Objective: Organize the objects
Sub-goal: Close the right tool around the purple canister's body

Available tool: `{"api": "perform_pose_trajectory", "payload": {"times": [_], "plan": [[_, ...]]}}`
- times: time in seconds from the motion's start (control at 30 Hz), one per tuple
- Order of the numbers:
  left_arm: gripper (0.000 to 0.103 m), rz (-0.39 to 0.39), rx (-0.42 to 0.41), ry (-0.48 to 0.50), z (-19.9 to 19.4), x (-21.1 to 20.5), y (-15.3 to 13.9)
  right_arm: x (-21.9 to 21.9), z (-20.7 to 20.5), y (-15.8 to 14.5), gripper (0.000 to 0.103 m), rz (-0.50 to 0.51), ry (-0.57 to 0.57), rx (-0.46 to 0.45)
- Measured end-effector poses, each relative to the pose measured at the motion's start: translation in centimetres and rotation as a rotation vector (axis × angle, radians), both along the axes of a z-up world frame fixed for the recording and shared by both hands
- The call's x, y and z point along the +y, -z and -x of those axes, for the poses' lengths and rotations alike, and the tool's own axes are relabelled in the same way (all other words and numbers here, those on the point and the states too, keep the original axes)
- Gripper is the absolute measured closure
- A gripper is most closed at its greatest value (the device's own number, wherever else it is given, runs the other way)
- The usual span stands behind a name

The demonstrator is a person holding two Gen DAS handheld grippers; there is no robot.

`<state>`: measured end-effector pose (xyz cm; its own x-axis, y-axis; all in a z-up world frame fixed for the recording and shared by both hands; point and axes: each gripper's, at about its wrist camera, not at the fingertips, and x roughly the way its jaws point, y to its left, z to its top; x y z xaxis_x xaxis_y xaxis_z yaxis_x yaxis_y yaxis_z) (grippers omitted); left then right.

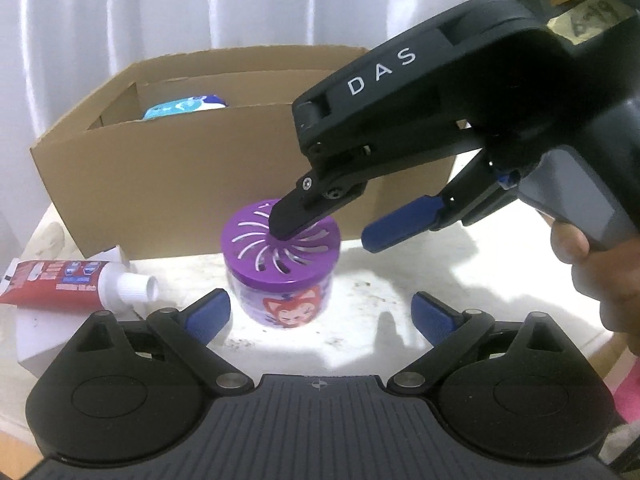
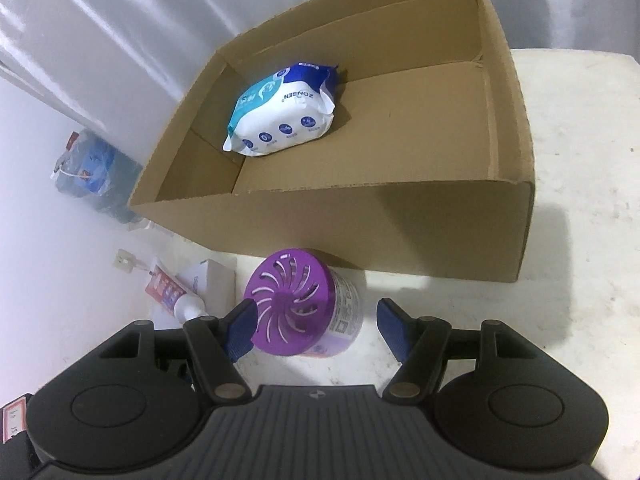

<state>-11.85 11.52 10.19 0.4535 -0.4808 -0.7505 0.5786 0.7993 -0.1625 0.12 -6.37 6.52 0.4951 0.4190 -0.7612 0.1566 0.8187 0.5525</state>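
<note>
A purple-lidded air freshener jar [image 1: 280, 268] with a fox picture stands on the white table in front of the cardboard box [image 1: 192, 184]. My left gripper [image 1: 320, 316] is open and empty, low before the jar. My right gripper [image 2: 316, 328] is open above the jar [image 2: 308, 312], fingers either side of its lid; in the left wrist view [image 1: 332, 228] one finger rests at the lid and the other is off to the right. A wet-wipes pack [image 2: 280, 112] lies inside the box [image 2: 460, 224]. A red toothpaste tube [image 1: 68, 286] lies at the left.
The toothpaste rests on a small white box [image 2: 214, 280] at the table's left edge. A plastic bag with a water bottle [image 2: 92, 168] sits on the floor to the left. White curtains hang behind the box. The white table [image 2: 580, 160] extends to the right.
</note>
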Motion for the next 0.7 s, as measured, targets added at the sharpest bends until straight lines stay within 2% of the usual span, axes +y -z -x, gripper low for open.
{"api": "perform_pose_trajectory", "payload": {"times": [0.17, 0.7], "plan": [[0.004, -0.034, 0.016, 0.006, -1.1, -0.6, 0.9, 0.3, -0.6, 0.5, 0.034, -0.027, -0.002, 0.003], [0.004, -0.045, 0.029, 0.014, -2.2, -1.7, 1.7, 1.0, -1.4, 0.9, 0.032, -0.042, -0.031, 0.013]]}}
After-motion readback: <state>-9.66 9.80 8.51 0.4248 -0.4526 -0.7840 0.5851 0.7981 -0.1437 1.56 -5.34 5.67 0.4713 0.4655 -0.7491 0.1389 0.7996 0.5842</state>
